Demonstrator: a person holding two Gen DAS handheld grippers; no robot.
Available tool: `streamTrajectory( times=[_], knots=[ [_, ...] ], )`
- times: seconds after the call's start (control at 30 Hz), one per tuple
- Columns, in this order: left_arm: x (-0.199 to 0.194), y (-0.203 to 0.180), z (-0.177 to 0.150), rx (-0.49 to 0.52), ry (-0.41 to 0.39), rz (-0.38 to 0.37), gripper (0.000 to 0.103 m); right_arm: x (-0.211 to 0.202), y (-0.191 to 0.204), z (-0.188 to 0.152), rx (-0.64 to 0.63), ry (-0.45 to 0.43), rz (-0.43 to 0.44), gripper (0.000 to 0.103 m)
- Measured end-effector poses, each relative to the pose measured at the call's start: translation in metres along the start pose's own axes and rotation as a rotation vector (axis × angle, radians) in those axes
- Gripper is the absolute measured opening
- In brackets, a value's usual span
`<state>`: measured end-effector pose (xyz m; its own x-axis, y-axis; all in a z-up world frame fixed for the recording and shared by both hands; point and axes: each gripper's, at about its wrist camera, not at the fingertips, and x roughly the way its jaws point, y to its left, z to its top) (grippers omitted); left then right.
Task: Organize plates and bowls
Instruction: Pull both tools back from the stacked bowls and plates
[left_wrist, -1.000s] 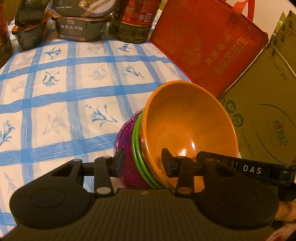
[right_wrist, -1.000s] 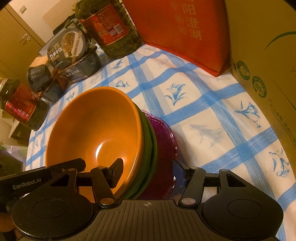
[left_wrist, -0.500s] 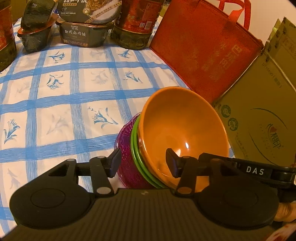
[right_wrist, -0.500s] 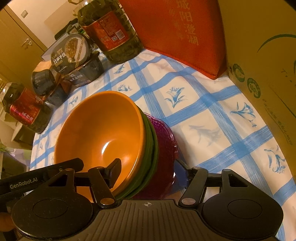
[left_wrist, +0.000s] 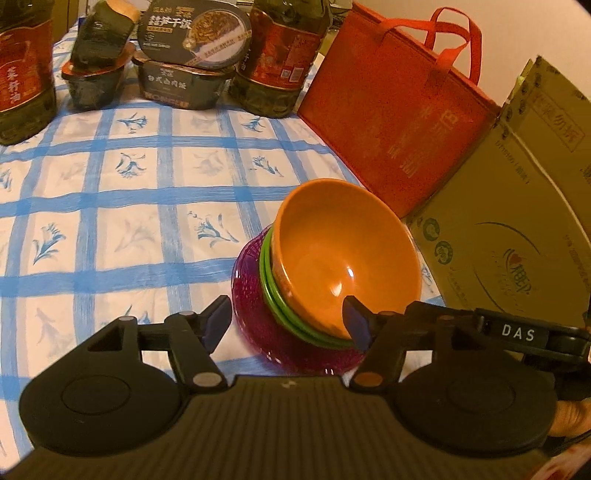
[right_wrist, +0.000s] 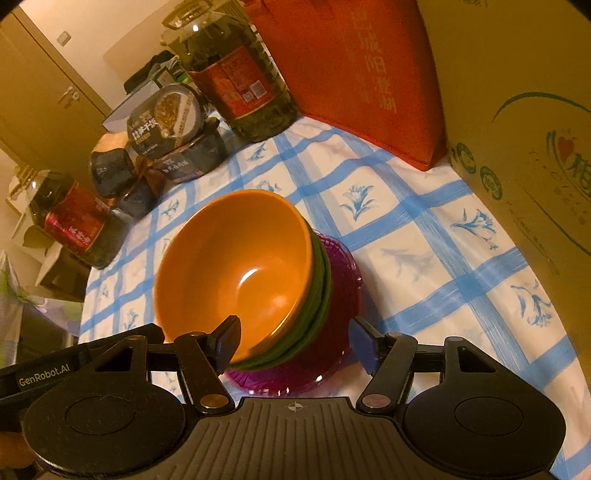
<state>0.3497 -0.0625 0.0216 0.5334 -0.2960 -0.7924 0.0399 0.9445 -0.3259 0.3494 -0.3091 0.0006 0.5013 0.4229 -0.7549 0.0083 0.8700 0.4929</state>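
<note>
Both wrist cameras look steeply down and forward at close range, from the left and the right, sharing the stacked bowls (left_wrist: 343, 266) (right_wrist: 236, 273) on the bench (left_wrist: 110, 206) (right_wrist: 424, 240).

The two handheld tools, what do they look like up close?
Both are matte black. The left tool and right tool each have a ribbed body, two round discs, linkage arms with metal rivets, and blue-faced pads. One side bar reads DAS, the other GenRobot.AI.
</note>
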Motion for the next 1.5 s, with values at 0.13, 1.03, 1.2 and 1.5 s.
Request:
streamTrajectory(
  times=[0.13, 1.03, 1.2, 1.5],
  knots=[
    [-0.017, -0.001, -0.008, -0.006, -0.021, 0.005, 0.067, -0.015, 0.004, -0.008, -0.006, -0.008, 0.001, 0.065],
    [-0.085, 0.011, -0.128, -0.033, -0.15, 0.12, 0.094, -0.072, 0.013, -0.115, -0.146, -0.095, -0.019, 0.066],
    [-0.095, 0.006, -0.151, -0.014, -0.19, 0.132, 0.096, -0.077, 0.015, -0.133, -0.166, -0.114, -0.029, 0.066],
    [-0.113, -0.008, -0.184, 0.061, -0.21, 0.178, 0.098, -0.097, 0.027, -0.17, -0.239, -0.179, -0.092, 0.066]
  ],
)
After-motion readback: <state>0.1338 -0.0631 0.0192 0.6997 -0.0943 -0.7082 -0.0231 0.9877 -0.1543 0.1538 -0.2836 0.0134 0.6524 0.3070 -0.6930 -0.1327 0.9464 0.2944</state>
